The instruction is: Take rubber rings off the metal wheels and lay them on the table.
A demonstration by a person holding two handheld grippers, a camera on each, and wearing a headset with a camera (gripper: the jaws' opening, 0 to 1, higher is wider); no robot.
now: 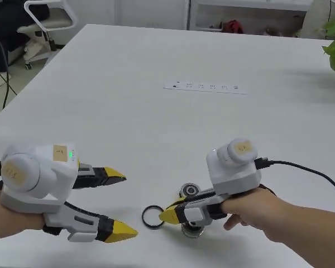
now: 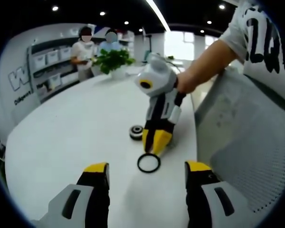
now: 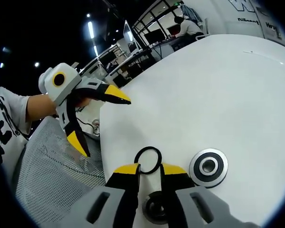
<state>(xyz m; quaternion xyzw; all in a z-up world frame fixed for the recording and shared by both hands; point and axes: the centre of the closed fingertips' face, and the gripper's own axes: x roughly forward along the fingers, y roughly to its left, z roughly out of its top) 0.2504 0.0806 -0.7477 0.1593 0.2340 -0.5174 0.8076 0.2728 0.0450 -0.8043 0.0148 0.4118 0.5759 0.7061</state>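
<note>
Ring [image 1: 152, 216] lay flat on surface [image 1: 156, 128], lower centre. Right tongs [image 1: 168, 214], barely parted, empty, should lift straight clear; left tongs [image 1: 128, 204] wide, empty.

The big white table top [image 1: 156, 123] looks smooth and matt, and the thin black rubber ring [image 1: 152, 216] at lower centre is pretty dull too. The round metal wheel [image 1: 189, 190] just right of it is shiny silver. The left gripper [image 1: 128, 205] and right gripper [image 1: 168, 214] have smooth white-and-grey plastic shells with yellow tips.
</note>
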